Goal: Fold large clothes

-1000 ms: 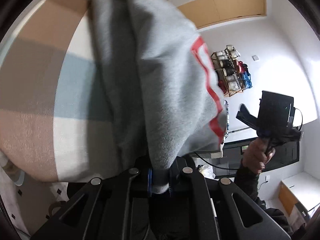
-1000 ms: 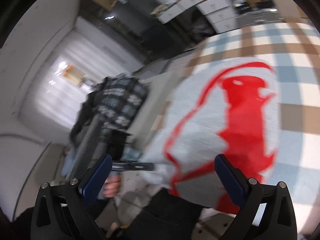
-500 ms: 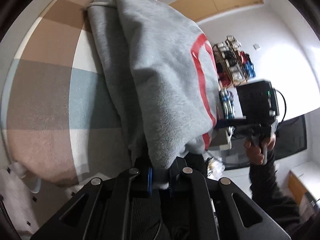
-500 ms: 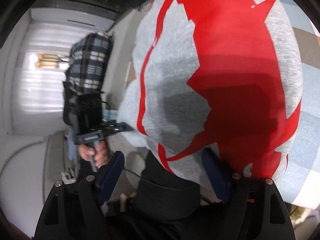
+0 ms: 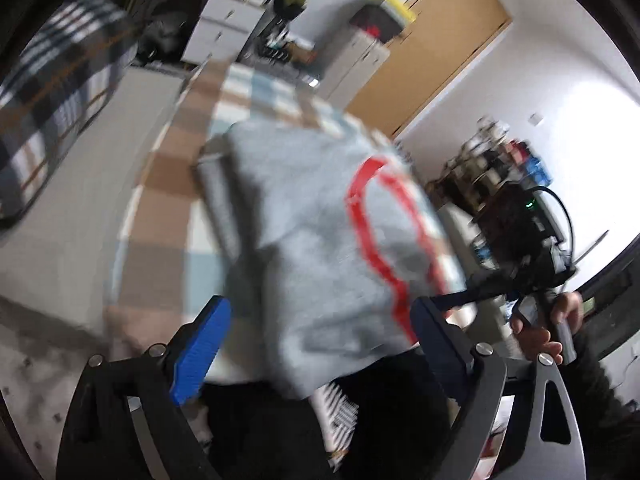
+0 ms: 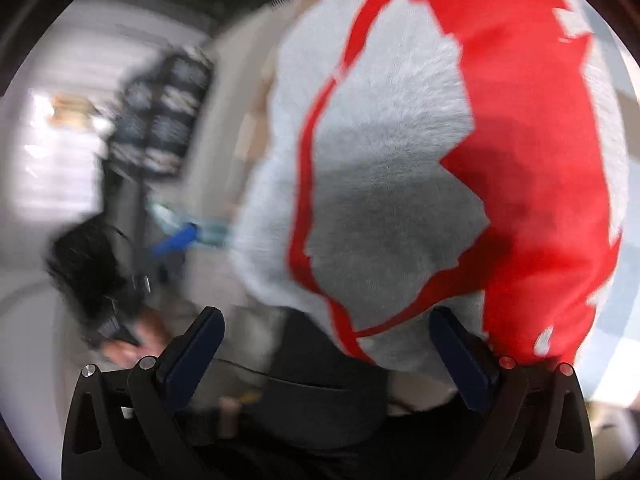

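Observation:
A grey sweatshirt (image 5: 312, 232) with a red print lies folded on the checked cover (image 5: 160, 208); its near edge hangs over the side. My left gripper (image 5: 320, 340) hovers above that edge, jaws opening wide, and the blue pads (image 5: 200, 344) touch no cloth. My right gripper (image 6: 328, 348) sits low at the sweatshirt (image 6: 400, 160) edge on the red print side. Its jaws are opening too, with the hem between the fingers but not pressed. Each view shows the other gripper, blurred: the right gripper (image 5: 520, 264) and the left gripper (image 6: 176, 240).
A dark plaid cloth (image 5: 60, 88) lies at the left beside the cover. White drawers (image 5: 224, 20), a wooden door (image 5: 432, 52) and a cluttered shelf (image 5: 492, 168) stand behind. The person's dark clothing (image 5: 380, 420) fills the near edge.
The left gripper has let go of the sweatshirt's edge, spread its jaws and lifted away. The right gripper has dropped closer to the red print.

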The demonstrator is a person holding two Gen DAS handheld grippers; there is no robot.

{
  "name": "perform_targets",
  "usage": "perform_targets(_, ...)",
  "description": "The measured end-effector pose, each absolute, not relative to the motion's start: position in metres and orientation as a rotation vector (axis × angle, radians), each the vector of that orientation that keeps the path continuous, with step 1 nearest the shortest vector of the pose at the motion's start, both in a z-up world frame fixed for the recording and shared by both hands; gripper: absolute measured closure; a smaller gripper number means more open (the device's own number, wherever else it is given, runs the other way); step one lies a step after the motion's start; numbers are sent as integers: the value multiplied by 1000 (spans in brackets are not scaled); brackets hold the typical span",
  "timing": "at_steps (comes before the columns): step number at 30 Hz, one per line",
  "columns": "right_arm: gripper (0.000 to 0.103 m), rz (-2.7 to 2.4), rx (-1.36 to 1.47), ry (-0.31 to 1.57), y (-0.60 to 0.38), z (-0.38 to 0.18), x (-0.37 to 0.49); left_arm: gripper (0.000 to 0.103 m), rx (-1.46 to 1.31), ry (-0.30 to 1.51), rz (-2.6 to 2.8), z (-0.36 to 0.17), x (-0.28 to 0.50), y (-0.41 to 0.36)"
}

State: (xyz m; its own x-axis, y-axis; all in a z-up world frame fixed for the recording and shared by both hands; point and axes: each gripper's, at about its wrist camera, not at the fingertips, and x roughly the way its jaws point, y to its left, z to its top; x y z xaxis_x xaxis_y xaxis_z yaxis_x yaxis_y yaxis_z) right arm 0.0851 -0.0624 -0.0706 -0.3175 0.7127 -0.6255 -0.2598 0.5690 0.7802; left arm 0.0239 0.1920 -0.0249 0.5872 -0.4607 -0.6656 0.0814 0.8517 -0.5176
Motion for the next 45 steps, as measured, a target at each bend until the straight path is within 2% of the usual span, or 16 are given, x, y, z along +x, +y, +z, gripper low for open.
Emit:
perform_targets(1, 0, 1062, 530, 1608, -78, -67, 92, 15, -439, 909, -338, -25, 29, 180)
perform_targets(3, 0, 1058, 631, 1520, -102, -52, 105, 15, -392, 935, -368, -28, 37, 161)
perform_targets(6, 0, 1059, 629, 1443, -111, -28, 117, 15, -362, 949, -450, -38, 49, 140)
perform_targets(10, 0, 1017, 563, 1461, -93, -15, 134, 15, -376, 1018, -452, -66, 71, 133)
perform_targets(13, 0, 976, 458, 1535, -64, -19, 151, 15, -387, 1082, -447, -95, 81, 137)
perform_targets(18, 0, 722, 75, 1720, -22, -73, 161, 15, -296, 1014, -469, -92, 66, 136)
perform_targets(26, 0, 679, -211, 1724, 17, -95, 142, 15, -238, 971, -461, -93, 64, 135)
perform_targets(29, 0, 688, -340, 1756, 29, -83, 139, 15, -203, 981, -436, -93, 65, 127)
perform_targets(31, 1, 704, -398, 1701, 39, -65, 140, 15, -194, 983, -428, -94, 68, 123)
perform_targets(34, 0, 694, -467, 1495, 54, -36, 152, 15, -203, 973, -423, -97, 67, 124)
perform_targets(36, 0, 640, -534, 1425, 61, -37, 161, 15, -204, 961, -423, -99, 66, 124)
perform_targets(42, 0, 563, -714, 1491, 62, -96, 176, 15, -216, 945, -434, -98, 65, 128)
perform_targets(45, 0, 579, -698, 1534, 59, -107, 181, 15, -226, 935, -454, -98, 64, 130)
